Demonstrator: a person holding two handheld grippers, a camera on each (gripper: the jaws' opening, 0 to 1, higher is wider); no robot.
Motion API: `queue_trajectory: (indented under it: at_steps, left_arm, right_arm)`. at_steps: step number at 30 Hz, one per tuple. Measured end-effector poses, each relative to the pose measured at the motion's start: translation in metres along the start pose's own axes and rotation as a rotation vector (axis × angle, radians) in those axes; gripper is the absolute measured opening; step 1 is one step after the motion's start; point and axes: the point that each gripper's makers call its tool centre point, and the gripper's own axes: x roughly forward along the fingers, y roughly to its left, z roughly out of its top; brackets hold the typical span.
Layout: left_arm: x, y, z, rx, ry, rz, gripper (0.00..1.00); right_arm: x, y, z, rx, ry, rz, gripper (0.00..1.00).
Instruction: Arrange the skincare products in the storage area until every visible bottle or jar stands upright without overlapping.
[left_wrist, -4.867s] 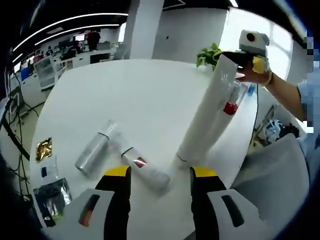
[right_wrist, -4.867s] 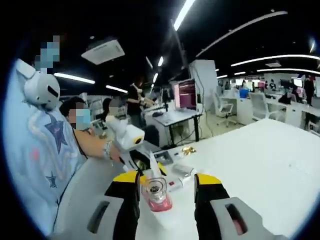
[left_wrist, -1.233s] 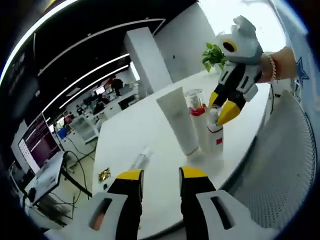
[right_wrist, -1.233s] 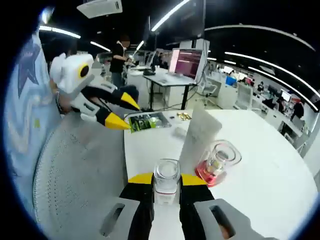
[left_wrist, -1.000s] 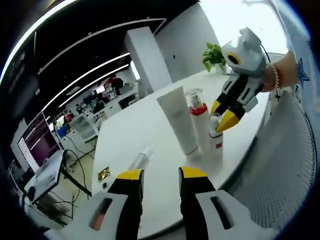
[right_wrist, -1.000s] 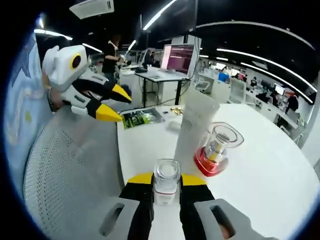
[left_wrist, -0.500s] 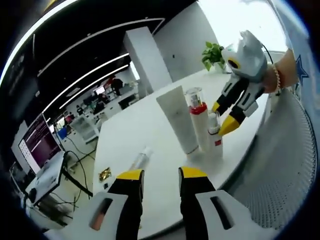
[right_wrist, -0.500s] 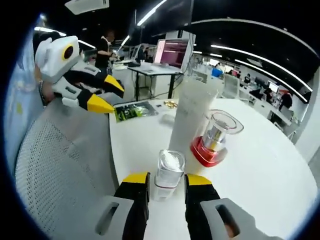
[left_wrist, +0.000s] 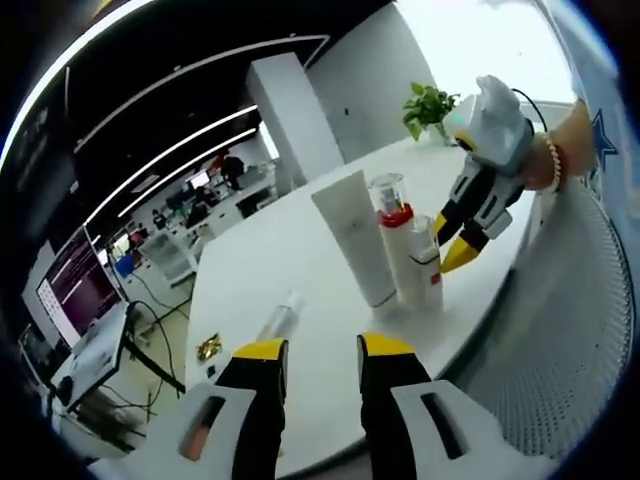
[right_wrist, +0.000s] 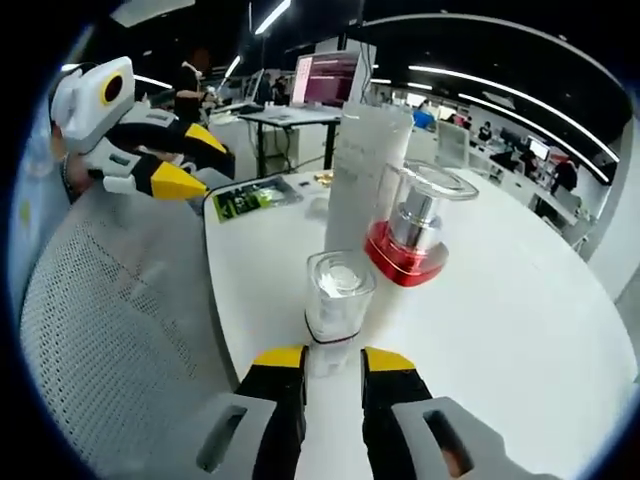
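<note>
White table (left_wrist: 300, 250): three items upright — one tube (left_wrist: 352, 235), two bottles (left_wrist: 393, 240) (left_wrist: 425, 265); one bottle (left_wrist: 280, 318) lying flat. Left gripper (left_wrist: 312, 350) and right gripper (right_wrist: 333, 360) slightly open, empty.

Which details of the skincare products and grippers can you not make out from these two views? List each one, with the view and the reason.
- Small clear-capped bottle: in the right gripper view, its base is hidden behind the right gripper.
- Lying bottle: in the left gripper view, too small to read.
- White tube: print is blurred in both views.
- Red-collared pump bottle: in the left gripper view, its lower part is covered by the small bottle.
- Foil packet: text is too small.
</note>
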Motion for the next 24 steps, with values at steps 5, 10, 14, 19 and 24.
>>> queue_trajectory:
  at_steps: [5,10,14,19,24]
  left_arm:
    - [0.000,-0.001,-0.001,0.010,0.007,-0.001,0.24]
    - [0.001,-0.001,-0.002,0.011,0.011,-0.003,0.24]
    - [0.001,-0.002,-0.003,0.007,0.017,-0.007,0.24]
    - [0.001,-0.002,-0.005,-0.011,0.031,-0.010,0.22]
    - [0.001,0.000,-0.006,-0.031,0.037,0.000,0.21]
  right_arm:
    - [0.002,0.001,-0.002,0.005,0.005,0.003,0.09]
    - [0.004,0.002,-0.003,-0.015,0.014,0.003,0.06]
    - [0.005,0.003,-0.003,-0.010,0.012,0.006,0.06]
    - [0.004,0.004,-0.007,-0.013,0.020,0.018,0.08]
    - [-0.003,-0.007,-0.025,-0.011,0.047,0.019,0.10]
